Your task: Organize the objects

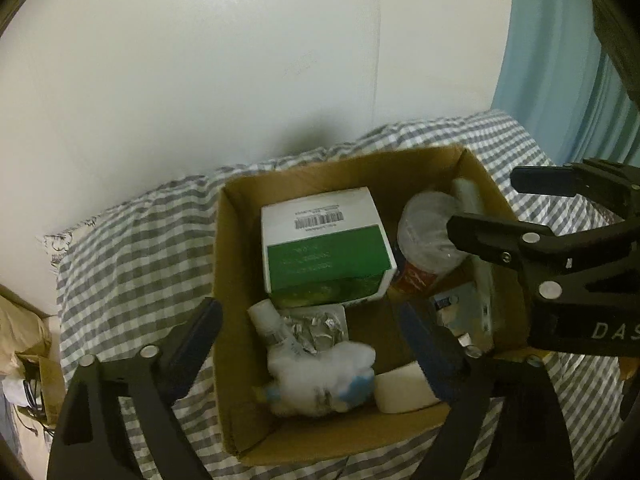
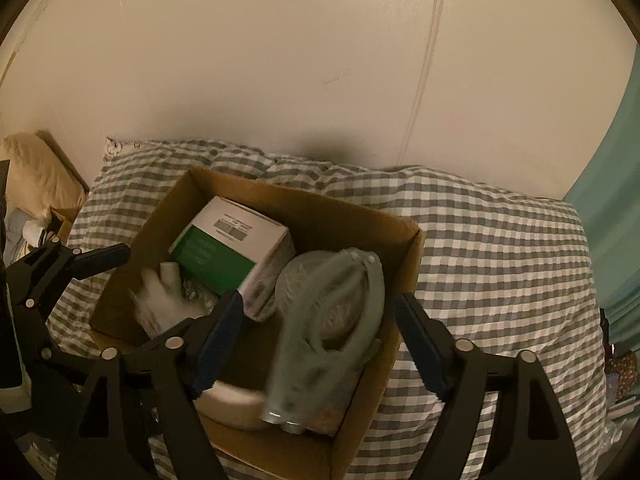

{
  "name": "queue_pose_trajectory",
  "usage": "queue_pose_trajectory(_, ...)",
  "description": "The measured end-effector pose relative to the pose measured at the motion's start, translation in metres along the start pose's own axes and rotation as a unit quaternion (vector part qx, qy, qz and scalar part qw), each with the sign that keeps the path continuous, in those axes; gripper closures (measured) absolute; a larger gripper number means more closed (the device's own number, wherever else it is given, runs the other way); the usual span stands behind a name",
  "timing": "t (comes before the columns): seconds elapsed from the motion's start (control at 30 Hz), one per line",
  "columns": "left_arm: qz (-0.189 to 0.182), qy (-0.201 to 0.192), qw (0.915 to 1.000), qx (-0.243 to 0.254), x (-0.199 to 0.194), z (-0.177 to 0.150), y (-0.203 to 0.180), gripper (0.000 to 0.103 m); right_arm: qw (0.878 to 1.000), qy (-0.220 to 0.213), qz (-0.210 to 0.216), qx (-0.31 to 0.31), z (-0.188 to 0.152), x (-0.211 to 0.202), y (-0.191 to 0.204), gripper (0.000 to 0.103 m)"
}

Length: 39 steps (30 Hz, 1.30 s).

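One cardboard box [image 1: 224, 240] sat on the bed [image 1: 132, 248]. Inside were one green-and-white carton [image 1: 324, 248], one clear cup [image 1: 424, 236], one small white bottle [image 1: 266, 320], one foil blister pack [image 1: 320, 326], one white block [image 1: 404, 394] and one fluffy toy [image 1: 320, 380].

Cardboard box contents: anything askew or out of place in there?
Mostly jumble, nothing spilled. The green-and-white carton sits tilted, propped on other items. A grey-green handled tool, blurred, sits between the open right gripper fingers over the cardboard box.
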<state>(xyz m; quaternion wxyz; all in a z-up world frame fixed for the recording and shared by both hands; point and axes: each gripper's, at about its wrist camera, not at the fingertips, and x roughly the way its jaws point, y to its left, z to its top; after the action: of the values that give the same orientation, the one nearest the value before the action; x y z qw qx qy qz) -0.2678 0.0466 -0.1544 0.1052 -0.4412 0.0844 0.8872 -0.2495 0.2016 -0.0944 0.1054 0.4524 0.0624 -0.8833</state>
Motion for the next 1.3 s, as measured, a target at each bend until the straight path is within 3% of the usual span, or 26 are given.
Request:
queue_pose_trajectory(0.3,0.011,-0.039,0.9979,-0.051,-0.034,0.025,0.011,0.004,0.998,-0.054,-0.022,0.028,0.014,-0.052,-0.005,0.006)
queue_pose_trajectory(0.4,0.02,-0.064,0.9962,-0.054,-0.061,0.031,0.011,0.003,0.995,-0.087,-0.039,0.023,0.02,-0.082,-0.001,0.0)
queue_pose_trajectory(0.7,0.052,-0.145,0.9847,-0.082,-0.163,0.033,0.023,0.0,0.984,-0.169,-0.051,0.038,0.019,-0.189,-0.001,0.0)
queue_pose_trajectory(0.87,0.055,-0.191,0.9755,-0.093,-0.227,0.015,0.02,0.0,0.976,-0.209,-0.055,0.037,0.002,-0.246,0.005,0.0)
queue_pose_trajectory(1.1,0.053,-0.241,0.9643,-0.097,-0.287,-0.022,0.008,0.0,0.961,-0.267,-0.072,0.004,-0.047,-0.312,0.02,0.0)
queue_pose_trajectory(1.3,0.076,-0.275,0.9534,-0.099,-0.301,-0.062,-0.006,0.0,0.952,-0.292,-0.089,-0.01,-0.095,-0.314,0.023,0.0)
